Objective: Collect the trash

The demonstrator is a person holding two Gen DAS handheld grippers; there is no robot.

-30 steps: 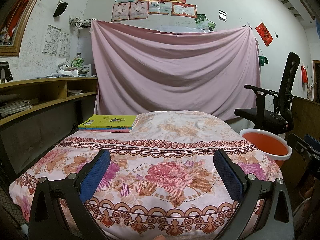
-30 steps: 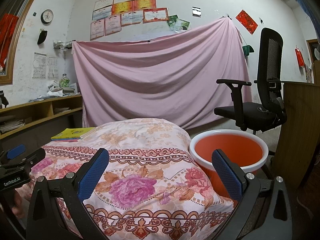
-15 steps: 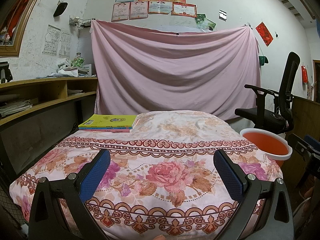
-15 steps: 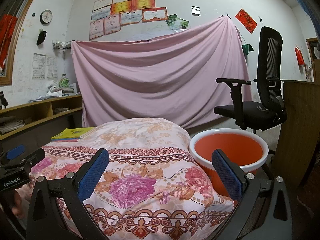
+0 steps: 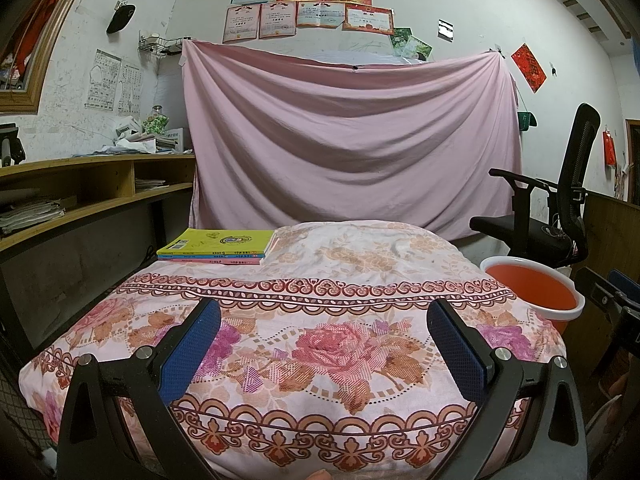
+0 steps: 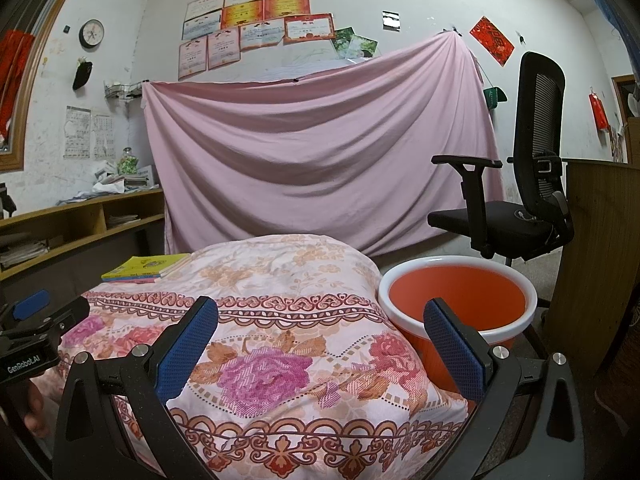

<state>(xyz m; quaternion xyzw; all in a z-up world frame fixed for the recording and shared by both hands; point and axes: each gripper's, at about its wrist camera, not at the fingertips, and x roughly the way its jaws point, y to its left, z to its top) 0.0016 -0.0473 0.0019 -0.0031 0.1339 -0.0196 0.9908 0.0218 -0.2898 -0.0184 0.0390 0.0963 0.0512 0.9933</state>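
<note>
Honestly, I see no trash on the quilt (image 5: pixel 320 280); both grippers (image 5: pixel 320 332) (image 6: pixel 318 330) hang released, so I'd scan before committing, bucket (image 6: pixel 456 300) ready.

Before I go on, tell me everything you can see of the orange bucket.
The bucket is round, orange inside and out, with a thick white rolled rim; it looks like plastic. It stands upright and open, low beside the right edge of the flowered quilt, in front of the black office chair. Nothing shows inside it. Whether it touches the quilt cannot be told.
</note>
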